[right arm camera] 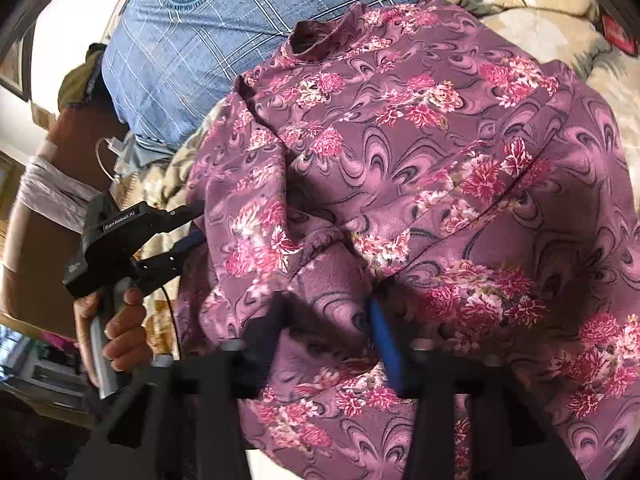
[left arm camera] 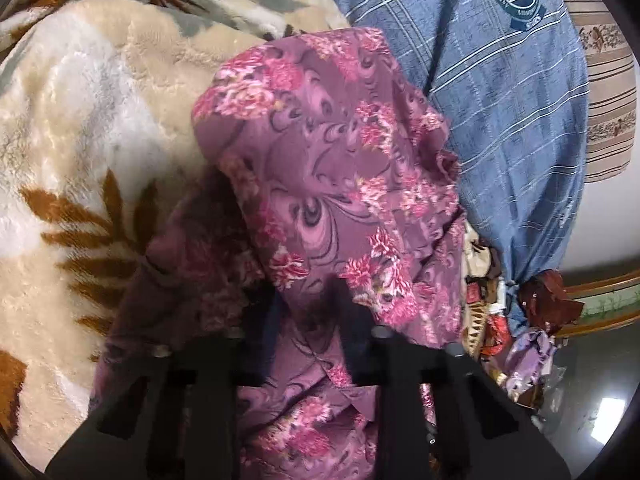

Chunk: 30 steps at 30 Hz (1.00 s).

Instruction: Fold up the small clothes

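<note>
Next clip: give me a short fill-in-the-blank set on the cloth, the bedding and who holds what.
1. The purple garment is printed with pink ____.
2. It lies over a cream blanket patterned with brown ____.
3. Behind it, the person wears a blue checked shirt bearing a round ____.
4. In the right wrist view, a hand holds the left gripper by its ____.

Missing: flowers; leaves; badge; handle

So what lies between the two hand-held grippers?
The purple floral garment: in the right wrist view, its cloth runs unbroken from the left hand-held gripper to the right hand-held gripper.
</note>
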{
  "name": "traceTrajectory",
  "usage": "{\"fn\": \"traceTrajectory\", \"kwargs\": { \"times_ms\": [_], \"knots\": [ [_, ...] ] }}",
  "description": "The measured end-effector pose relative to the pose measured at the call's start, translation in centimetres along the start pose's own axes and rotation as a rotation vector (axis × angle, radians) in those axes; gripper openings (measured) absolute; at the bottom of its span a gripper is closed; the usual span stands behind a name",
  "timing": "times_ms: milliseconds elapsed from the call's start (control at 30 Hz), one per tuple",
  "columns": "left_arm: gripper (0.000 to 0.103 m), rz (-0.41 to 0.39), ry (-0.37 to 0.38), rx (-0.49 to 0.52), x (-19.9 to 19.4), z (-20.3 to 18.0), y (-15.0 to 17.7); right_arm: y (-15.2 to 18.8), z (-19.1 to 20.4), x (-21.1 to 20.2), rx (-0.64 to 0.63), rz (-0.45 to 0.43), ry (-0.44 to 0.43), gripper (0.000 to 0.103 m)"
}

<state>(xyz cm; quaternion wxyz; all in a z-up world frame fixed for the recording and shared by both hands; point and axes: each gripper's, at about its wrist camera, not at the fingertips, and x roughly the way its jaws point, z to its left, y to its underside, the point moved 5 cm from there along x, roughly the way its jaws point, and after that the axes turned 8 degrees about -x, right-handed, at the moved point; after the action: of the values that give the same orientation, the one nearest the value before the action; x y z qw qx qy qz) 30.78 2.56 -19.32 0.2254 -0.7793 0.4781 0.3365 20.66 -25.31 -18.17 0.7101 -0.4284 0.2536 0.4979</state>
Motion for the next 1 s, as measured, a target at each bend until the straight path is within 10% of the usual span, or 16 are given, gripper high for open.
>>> {"fn": "traceTrajectory", "kwargs": {
  "times_ms": [200,467,600,733,1000],
  "knots": [
    [0.004,-0.026,-0.013,0.052,-1.4,-0.5,0.1,-1.2,1.0,-5.1,0.021,-0.113,-0.025,0.009],
    [0.007,0.015,-0.061,0.084,-0.1,-0.4,0.8,-0.1,-3.3,-1.4,0.148,-0.031,0.004,0.012],
    [0.027,0.028,-0.044,0.086,-0.1,-0.5,0.9,-0.2,-2.8,-2.0,0.127,-0.052,0.000,0.022],
    [0.004,-0.009,-0.061,0.132,-0.2,-1.2,1.3,0.7,-2.7,-2.6,0.137,-0.051,-0.067,0.010],
    [0.005,0.024,-0.101,0.166,1.0,-1.1,1.7,1.5,-2.8,-2.7,0.116,-0.034,-0.040,0.010]
  ]
}}
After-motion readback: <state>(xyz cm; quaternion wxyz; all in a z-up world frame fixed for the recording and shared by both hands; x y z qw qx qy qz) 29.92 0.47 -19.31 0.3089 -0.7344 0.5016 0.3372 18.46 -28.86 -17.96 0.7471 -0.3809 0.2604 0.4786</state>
